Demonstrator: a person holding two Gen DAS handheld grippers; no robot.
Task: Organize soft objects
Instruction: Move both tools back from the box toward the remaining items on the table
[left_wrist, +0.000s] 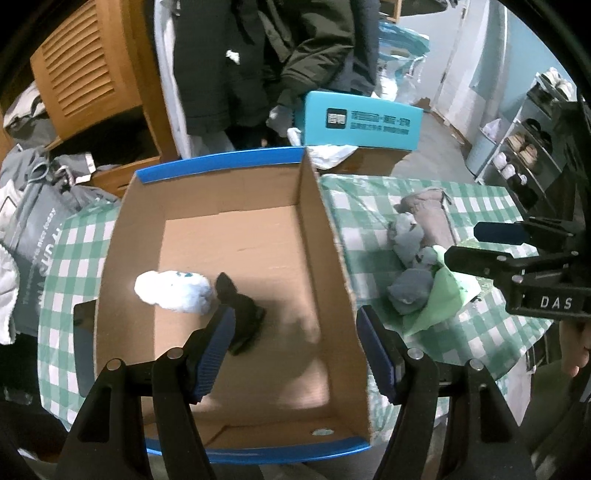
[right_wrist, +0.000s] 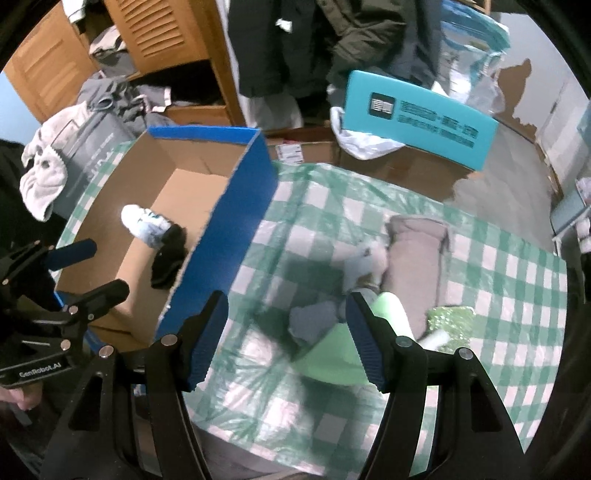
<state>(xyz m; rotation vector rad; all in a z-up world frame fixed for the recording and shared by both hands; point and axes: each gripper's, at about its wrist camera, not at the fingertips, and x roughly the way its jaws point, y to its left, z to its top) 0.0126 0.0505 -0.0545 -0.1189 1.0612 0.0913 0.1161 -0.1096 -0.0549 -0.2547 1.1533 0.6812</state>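
Cardboard box (left_wrist: 236, 206) holds two socks; several lie right of it; left gripper (left_wrist: 295, 350), right gripper (right_wrist: 286, 339) both released.

The box (left_wrist: 236, 236) is plain matt brown cardboard inside, with a smooth blue printed skin outside, and in it lie a fluffy white cloth bundle (left_wrist: 173, 291) and a matt black knit sock (left_wrist: 242, 317). The desk wears a glossy, crinkled green-checked plastic cover (right_wrist: 480, 295), carrying soft grey (right_wrist: 314, 325), taupe (right_wrist: 415, 254) and pale green (right_wrist: 332, 362) fabric pieces near its middle. Each claw (left_wrist: 295, 354) (right_wrist: 286, 339) is matt black plastic with ribbed blue rubbery pads (right_wrist: 207, 343) and shiny metal pins.
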